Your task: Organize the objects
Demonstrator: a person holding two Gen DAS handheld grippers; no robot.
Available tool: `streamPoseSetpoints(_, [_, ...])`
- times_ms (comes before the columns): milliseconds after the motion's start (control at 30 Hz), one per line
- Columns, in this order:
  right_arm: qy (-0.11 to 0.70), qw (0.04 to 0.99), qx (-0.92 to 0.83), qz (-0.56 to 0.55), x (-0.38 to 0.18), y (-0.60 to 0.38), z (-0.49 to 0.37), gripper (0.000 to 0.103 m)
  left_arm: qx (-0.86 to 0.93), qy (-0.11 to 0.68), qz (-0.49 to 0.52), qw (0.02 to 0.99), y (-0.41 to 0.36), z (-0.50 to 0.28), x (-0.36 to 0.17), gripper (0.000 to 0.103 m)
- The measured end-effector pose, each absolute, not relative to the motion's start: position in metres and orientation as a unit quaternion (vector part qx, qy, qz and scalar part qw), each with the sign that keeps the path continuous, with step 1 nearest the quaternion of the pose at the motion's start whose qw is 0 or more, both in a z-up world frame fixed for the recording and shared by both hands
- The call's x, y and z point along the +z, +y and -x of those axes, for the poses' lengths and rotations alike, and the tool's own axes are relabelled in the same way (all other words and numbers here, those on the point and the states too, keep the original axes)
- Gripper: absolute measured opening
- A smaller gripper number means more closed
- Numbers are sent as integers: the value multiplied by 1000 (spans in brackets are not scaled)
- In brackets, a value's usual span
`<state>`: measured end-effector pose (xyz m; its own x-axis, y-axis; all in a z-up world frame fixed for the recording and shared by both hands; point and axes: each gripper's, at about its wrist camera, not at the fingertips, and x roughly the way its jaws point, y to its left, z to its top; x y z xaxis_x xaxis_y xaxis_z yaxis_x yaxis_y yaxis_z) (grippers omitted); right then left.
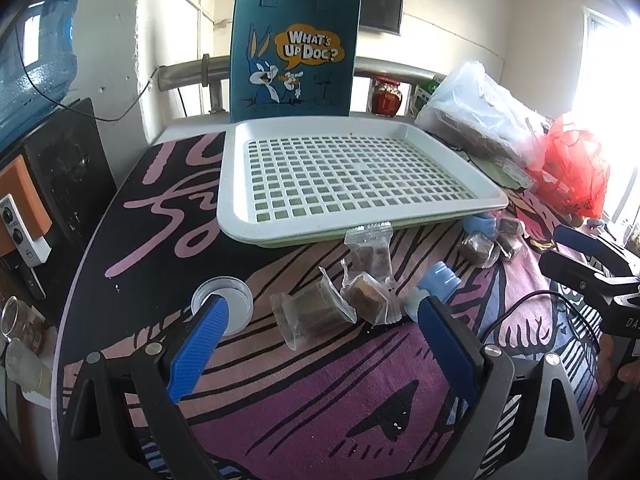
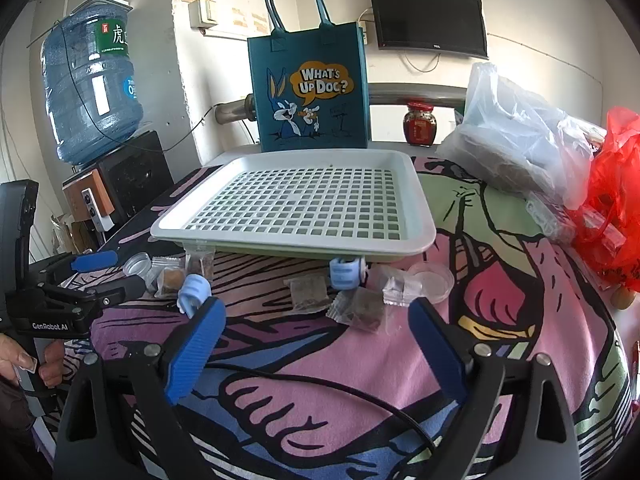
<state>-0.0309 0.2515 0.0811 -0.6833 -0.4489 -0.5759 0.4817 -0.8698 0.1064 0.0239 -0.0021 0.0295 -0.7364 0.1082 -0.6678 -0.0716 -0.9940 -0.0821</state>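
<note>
Tray (image 1: 240, 216) is sitting empty at the table's far edge, in front of the blue tote bag (image 1: 294, 52). Wrapped brown snack cubes (image 1: 310, 312) are lying loose on the patterned cloth (image 1: 320, 400) just off the tray's near rim, alongside a clear lid (image 1: 236, 300) and blue clips (image 2: 346, 274). Left gripper (image 1: 320, 312) and right gripper (image 2: 316, 316) are both hovering wide open, gripping nothing.

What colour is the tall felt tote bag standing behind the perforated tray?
The tall felt tote bag is teal blue with a cartoon rabbit print, clearest in the right wrist view.
</note>
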Motion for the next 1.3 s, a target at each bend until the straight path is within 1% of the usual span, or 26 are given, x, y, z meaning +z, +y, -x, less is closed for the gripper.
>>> streamPoseSetpoints(700, [32, 248, -915, -315, 79, 252, 34, 93, 928, -15, 369, 42, 2, -21, 27, 96])
streamPoseSetpoints(933, [38, 248, -914, -320, 78, 250, 35, 93, 926, -11, 374, 45, 3, -20, 25, 93])
streamPoseSetpoints(1000, [37, 250, -913, -321, 78, 250, 35, 87, 925, -11, 377, 46, 4, -19, 24, 93])
streamPoseSetpoints(1033, [36, 250, -912, -322, 78, 250, 35, 86, 925, -10, 378, 46, 4, -19, 24, 93])
streamPoseSetpoints(1167, [32, 254, -909, -328, 77, 250, 37, 85, 923, -10, 381, 45, 4, -18, 23, 92])
streamPoseSetpoints(1300, [29, 258, -906, -334, 75, 250, 39, 82, 921, -10, 386, 44, 4, -16, 22, 89])
